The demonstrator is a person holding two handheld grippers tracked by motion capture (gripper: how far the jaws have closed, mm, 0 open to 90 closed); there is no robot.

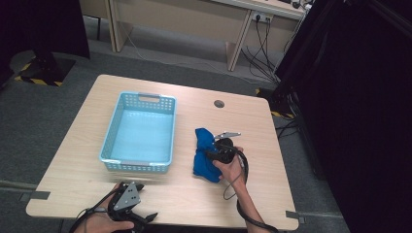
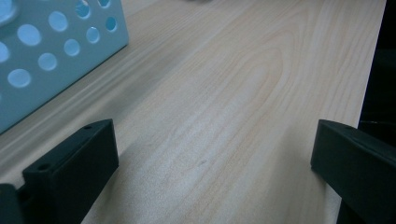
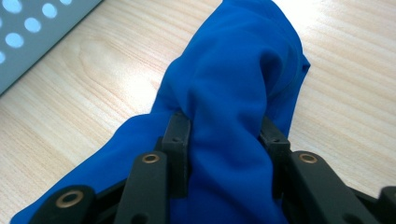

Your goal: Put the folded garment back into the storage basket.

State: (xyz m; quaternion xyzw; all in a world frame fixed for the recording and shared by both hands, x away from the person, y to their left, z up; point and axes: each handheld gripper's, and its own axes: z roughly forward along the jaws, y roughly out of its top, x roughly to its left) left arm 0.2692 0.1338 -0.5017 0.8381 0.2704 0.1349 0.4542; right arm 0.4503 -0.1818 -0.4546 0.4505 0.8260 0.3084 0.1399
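Blue cloth is bunched on the wooden table, at about four o'clock from the table's middle, and a fold of it is pinched between the jaws of the right gripper. At nine o'clock from the cloth a light blue basket is seen. At seven o'clock, near the table's edge, the left gripper is held spread over bare wood

I record a solid royal-blue cloth without pattern, a pale turquoise basket with rows of round perforations, and a light wood-grain table. Both my grippers have black jaws.
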